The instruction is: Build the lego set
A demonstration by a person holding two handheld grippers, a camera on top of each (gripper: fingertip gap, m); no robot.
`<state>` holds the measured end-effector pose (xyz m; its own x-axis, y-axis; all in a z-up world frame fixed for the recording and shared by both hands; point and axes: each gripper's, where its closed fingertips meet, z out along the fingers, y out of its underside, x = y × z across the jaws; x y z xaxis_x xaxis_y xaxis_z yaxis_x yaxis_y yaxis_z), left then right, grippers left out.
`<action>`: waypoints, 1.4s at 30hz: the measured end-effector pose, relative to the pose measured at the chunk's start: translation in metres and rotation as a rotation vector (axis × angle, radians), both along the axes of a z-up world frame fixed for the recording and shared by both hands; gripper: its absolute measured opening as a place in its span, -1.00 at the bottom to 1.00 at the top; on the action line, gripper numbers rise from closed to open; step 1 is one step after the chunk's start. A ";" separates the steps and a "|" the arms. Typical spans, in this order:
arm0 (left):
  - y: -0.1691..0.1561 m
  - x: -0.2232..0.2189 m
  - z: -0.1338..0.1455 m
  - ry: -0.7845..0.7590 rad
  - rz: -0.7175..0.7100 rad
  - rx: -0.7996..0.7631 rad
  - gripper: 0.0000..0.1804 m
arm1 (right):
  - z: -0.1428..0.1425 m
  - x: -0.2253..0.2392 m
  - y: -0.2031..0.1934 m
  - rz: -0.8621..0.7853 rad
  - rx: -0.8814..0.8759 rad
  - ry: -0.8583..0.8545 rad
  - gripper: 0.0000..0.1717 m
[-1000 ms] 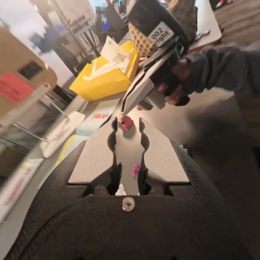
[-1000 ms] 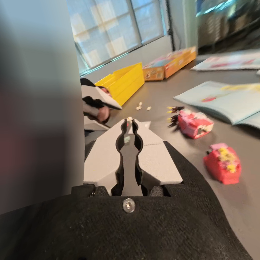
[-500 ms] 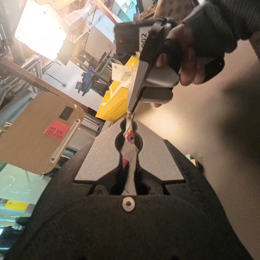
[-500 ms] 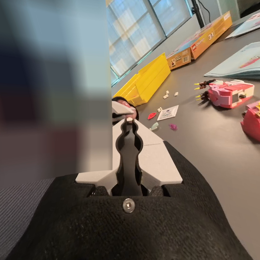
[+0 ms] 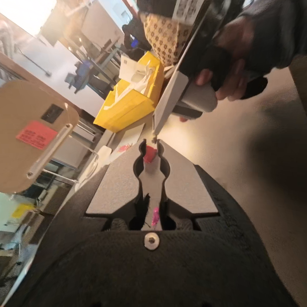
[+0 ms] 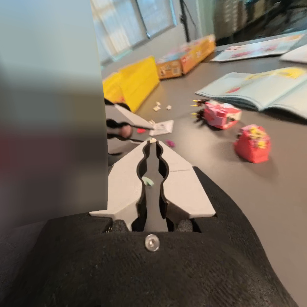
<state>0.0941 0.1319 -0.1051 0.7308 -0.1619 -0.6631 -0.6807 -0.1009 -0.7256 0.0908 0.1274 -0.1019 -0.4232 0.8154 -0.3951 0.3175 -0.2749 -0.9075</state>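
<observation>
The right gripper, pinching a small white brick at its tips, hangs just above the tips of the left gripper, whose parted fingers flank a red brick without visibly pressing it, over the worktop.

The left gripper, a black fabric-covered body with two pale grey wavy-edged fingers, is tilted and has its jaws parted, a small red piece sitting between the tips. The right gripper, of the same make, has its fingertips drawn close on a tiny white piece. In the left wrist view it reaches down from upper right, gripped by a dark-sleeved hand, its tips just above the left gripper's.
</observation>
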 end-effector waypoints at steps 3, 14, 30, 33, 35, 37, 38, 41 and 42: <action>-0.008 -0.014 -0.004 -0.036 0.056 -0.019 -0.85 | -0.027 0.008 0.018 -0.109 0.490 -0.104 -0.93; -0.024 -0.041 -0.009 -0.165 0.123 -0.025 -0.83 | -0.090 0.046 0.022 0.303 1.770 -0.164 -0.93; -0.039 -0.006 -0.028 -0.321 -0.104 -0.168 -0.79 | -0.076 0.061 0.014 0.578 1.278 -0.239 -0.67; -0.044 0.009 -0.037 -0.345 -0.159 -0.239 -0.75 | -0.080 0.056 0.014 0.612 1.151 -0.258 -0.67; -0.046 0.013 -0.040 -0.333 -0.166 -0.258 -0.74 | -0.084 0.052 0.016 0.639 1.096 -0.272 -0.69; -0.046 0.016 -0.043 -0.328 -0.171 -0.270 -0.73 | -0.090 0.051 0.018 0.674 1.083 -0.297 -0.69; -0.047 0.017 -0.044 -0.327 -0.173 -0.276 -0.73 | -0.093 0.051 0.019 0.688 1.082 -0.310 -0.71; -0.048 0.017 -0.045 -0.342 -0.169 -0.287 -0.73 | -0.094 0.051 0.016 0.707 1.081 -0.306 -0.93; -0.048 0.017 -0.044 -0.351 -0.167 -0.287 -0.73 | -0.094 0.051 0.016 0.700 1.095 -0.291 -0.93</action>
<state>0.1109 0.0840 -0.1493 0.8510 -0.4363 -0.2922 -0.4235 -0.2410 -0.8733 0.1413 0.1429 -0.1956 -0.8932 0.4149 0.1734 0.3106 0.8481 -0.4293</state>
